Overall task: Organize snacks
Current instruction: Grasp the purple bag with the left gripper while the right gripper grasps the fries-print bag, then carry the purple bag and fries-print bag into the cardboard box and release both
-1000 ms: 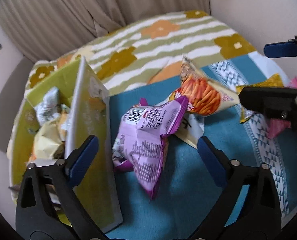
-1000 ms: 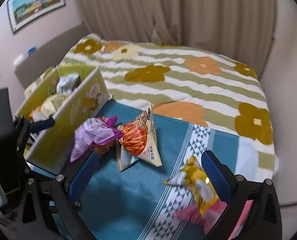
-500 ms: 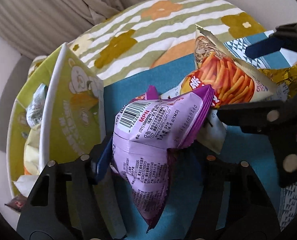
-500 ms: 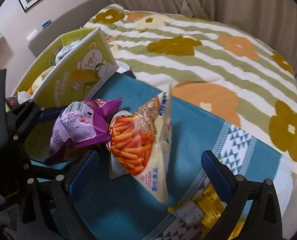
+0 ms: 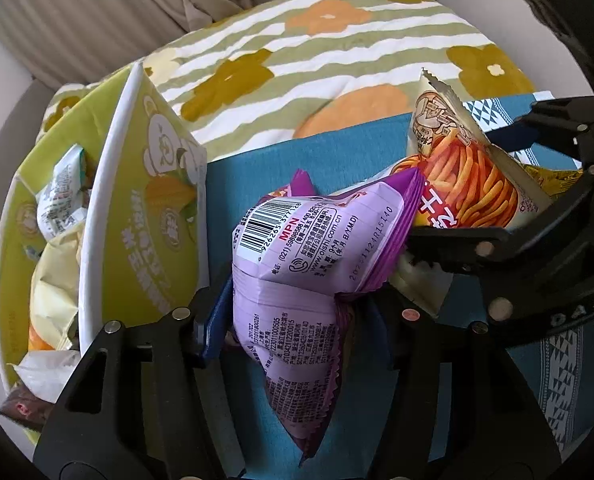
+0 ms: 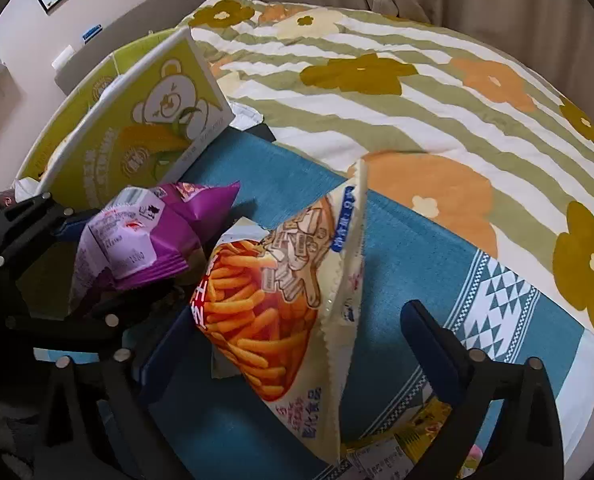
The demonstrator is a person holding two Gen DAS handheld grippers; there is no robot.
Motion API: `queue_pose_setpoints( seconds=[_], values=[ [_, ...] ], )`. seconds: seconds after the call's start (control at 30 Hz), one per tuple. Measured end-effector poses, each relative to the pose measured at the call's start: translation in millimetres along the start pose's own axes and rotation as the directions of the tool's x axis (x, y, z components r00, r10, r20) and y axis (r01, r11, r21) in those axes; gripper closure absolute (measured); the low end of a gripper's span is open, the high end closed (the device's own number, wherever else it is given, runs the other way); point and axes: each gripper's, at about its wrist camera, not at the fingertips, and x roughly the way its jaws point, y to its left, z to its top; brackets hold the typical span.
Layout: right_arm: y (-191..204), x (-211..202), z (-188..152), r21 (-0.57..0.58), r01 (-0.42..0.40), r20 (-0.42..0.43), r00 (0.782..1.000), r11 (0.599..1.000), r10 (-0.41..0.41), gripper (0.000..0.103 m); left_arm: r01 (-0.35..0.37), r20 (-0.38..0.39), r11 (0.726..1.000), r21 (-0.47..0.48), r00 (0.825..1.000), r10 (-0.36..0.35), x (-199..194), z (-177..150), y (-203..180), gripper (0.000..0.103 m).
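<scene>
Your left gripper (image 5: 293,316) has just been closing, and its blue pads now clamp the waist of the purple snack bag (image 5: 317,240) at the centre of the left wrist view; the bag's long axis runs from lower centre up toward the upper right, crossing the jaws. The green snack box (image 5: 137,208), already holding packets, stands open just left of that bag, so the shortest carry is leftward over its white wall. Your right gripper (image 6: 293,340) has also just been narrowing, but its jaws stand released on either side of the orange stick-snack bag (image 6: 273,304), which is propped upright on the teal cloth (image 6: 417,256) at the middle of the right wrist view. Its tall seam points up the frame between your fingers; the left pad looks close to it, the right pad well apart.
</scene>
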Motion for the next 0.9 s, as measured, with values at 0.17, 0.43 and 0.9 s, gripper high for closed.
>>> queue_pose_setpoints(
  seconds=[0.17, 0.43, 0.9],
  values=[
    [-1.5, 7.1, -0.4, 0.026, -0.019, -0.017, 1.000, 0.999, 0.020, 0.030, 0.004, 0.006, 1.000, 0.002, 1.000, -0.004, -1.4, -0.3, -0.3, 0.050],
    [3.0, -10.1, -11.0, 0.054, 0.017, 0.024, 1.000, 0.998, -0.018, 0.047, 0.005, 0.053, 1.000, 0.002, 0.999, -0.006, -18.6, -1.3, -0.7, 0.050],
    [23.1, -110.4, -58.3, 0.188, 0.140, 0.156, 0.973, 0.972, -0.171, 0.048, 0.008, 0.231, 1.000, -0.005, 0.973, -0.007, -116.0, -27.2, 3.5, 0.050]
  ],
)
